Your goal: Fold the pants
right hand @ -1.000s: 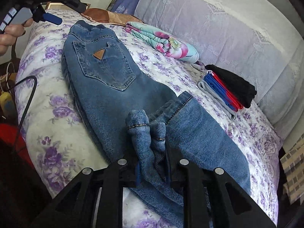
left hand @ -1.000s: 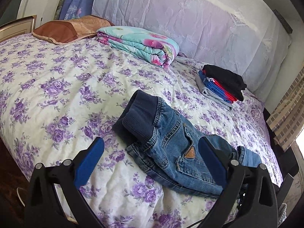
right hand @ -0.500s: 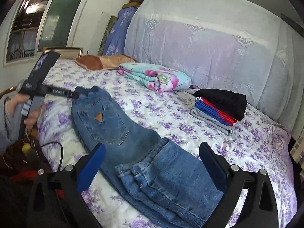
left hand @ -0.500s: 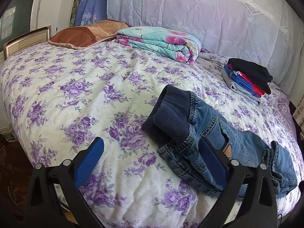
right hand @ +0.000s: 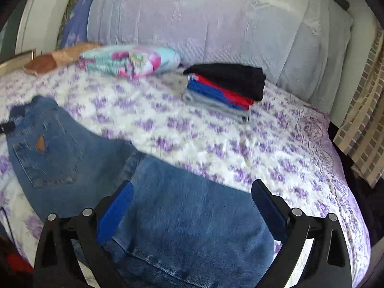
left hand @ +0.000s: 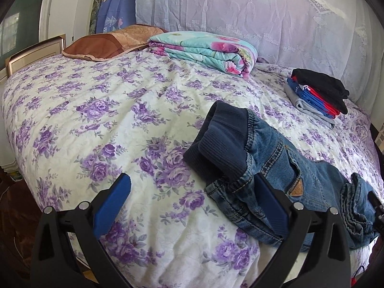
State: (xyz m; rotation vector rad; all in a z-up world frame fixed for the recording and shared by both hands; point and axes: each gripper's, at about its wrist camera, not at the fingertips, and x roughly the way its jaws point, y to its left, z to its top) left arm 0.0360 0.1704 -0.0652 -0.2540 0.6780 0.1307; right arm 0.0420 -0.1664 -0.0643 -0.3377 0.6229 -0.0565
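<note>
Small blue jeans [left hand: 271, 168] lie on the bed near its front edge, dark ribbed waistband toward the left, legs folded back on themselves at the right. In the right wrist view the jeans [right hand: 168, 204] lie flat, the back pocket with a tan patch at the left and the folded legs right under the gripper. My left gripper [left hand: 192, 201] is open and empty, just in front of the waistband, its right finger over the denim. My right gripper [right hand: 192, 204] is open and empty, above the folded legs.
The bed has a purple-flowered cover [left hand: 96, 120]. A folded floral blanket [left hand: 204, 50] and a brown pillow [left hand: 108, 43] lie at the back. A stack of folded clothes [left hand: 316, 93] sits at the back right. The bed's front edge is close below both grippers.
My right gripper let go of the bunched leg hems, opened and drew back; the view has swung right. My left gripper stayed open and shifted left of the waistband.
</note>
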